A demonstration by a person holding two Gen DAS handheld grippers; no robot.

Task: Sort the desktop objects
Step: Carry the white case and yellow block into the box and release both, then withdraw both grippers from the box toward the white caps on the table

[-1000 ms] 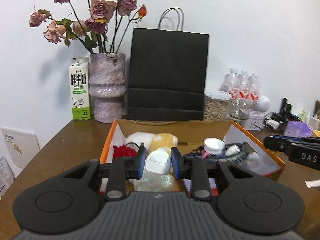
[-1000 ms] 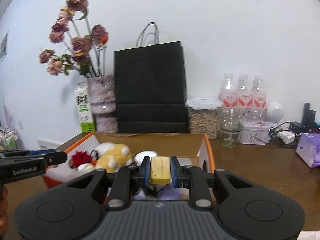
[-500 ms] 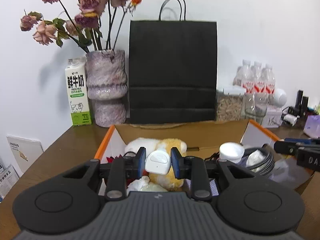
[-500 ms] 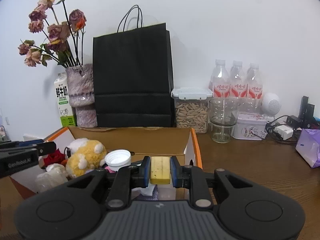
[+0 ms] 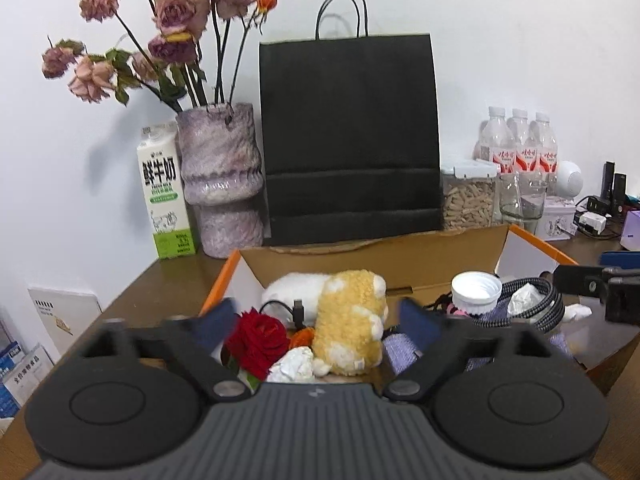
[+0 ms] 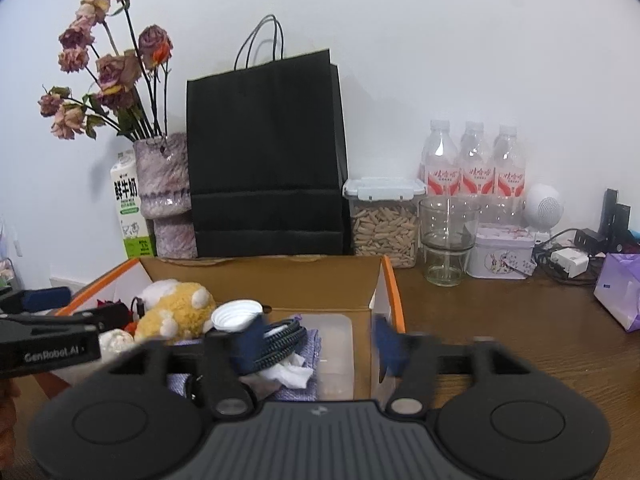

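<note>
both grippers spread over the box, holding nothing

left view: left gripper (image 5: 316, 316) hangs above the box (image 5: 420, 264) with jaws wide and empty; plush (image 5: 352, 332), red rose (image 5: 258, 338) and cap (image 5: 476, 288) lie inside. right view: right gripper (image 6: 316, 344) is likewise agape over the cable (image 6: 284, 340), near the box's right wall. a low pass could snag the cable or knock the wall. brown tabletop, white wall, bag (image 6: 266, 156) at the back edge.

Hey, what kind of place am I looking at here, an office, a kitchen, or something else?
Most likely a home or office desk pushed against a white wall. A wooden table holds a vase of dried roses, a charger and cables, and an open cardboard box of mixed odds and ends.
</note>
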